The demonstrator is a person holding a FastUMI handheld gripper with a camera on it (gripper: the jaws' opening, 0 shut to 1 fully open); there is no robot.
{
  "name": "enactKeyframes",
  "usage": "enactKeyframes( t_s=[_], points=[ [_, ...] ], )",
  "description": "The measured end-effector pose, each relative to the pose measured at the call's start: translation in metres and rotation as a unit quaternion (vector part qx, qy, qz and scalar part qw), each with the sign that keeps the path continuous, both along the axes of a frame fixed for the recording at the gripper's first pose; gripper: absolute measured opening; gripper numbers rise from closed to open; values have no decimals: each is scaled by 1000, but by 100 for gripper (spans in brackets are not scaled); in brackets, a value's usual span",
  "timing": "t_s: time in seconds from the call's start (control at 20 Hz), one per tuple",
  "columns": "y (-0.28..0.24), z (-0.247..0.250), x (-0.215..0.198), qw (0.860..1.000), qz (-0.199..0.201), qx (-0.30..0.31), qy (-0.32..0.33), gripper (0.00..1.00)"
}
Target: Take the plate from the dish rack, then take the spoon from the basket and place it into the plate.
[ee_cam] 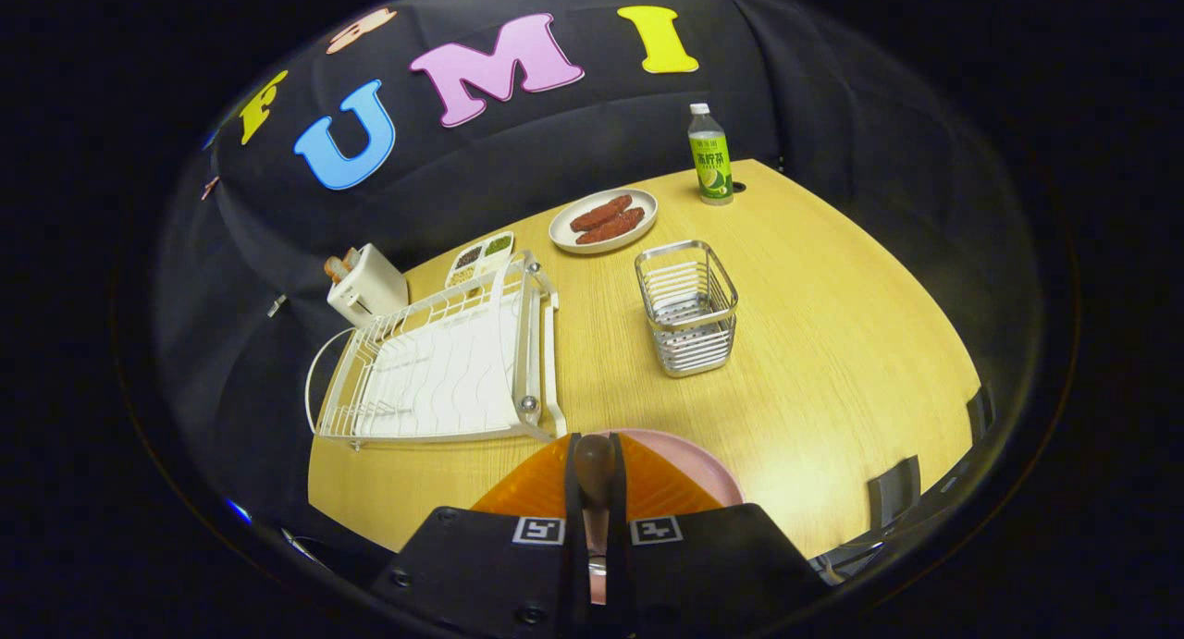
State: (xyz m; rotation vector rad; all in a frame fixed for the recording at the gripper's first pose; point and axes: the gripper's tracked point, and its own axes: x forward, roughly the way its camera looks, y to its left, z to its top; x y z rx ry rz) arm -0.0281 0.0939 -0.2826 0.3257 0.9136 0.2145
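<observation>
The pale wooden worktop [832,343] carries an empty white wire dish rack [444,362] and an empty steel basket [687,308]. Directly under the tongs [595,491] lies the round pink plate [712,468]. Nipped tight between them, the brown-handled spoon [595,461] points straight ahead, so it need only drop.

A clear plastic bottle with a white cap and a green label [709,155] stands at the far end of the yellow wooden surface [832,343]. Its label carries large white characters, too small to make out. Two small square black-and-white coded markers [538,530] sit on the black gripper [595,491], one on each side of the fingers; they show patterns, not words.
</observation>
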Motion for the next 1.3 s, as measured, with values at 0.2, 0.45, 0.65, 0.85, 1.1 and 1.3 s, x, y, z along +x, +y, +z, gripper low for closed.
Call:
enactKeyframes(
  t_s=[0.2, 0.45, 0.65, 0.85, 1.1, 1.3],
  points=[
    [4, -22, -6, 1000, -5, -15, 26, 11],
    [1, -23, 1, 999, -20, -22, 39, 17],
    [1, -18, 2, 999, -17, -19, 41, 57],
    [-7, 8, 8, 999, -14, -31, 4, 99],
    [-28, 76, 30, 991, -8, -83, -108, 99],
    [-32, 159, 49, 970, -18, -101, -222, 99]
  ],
)
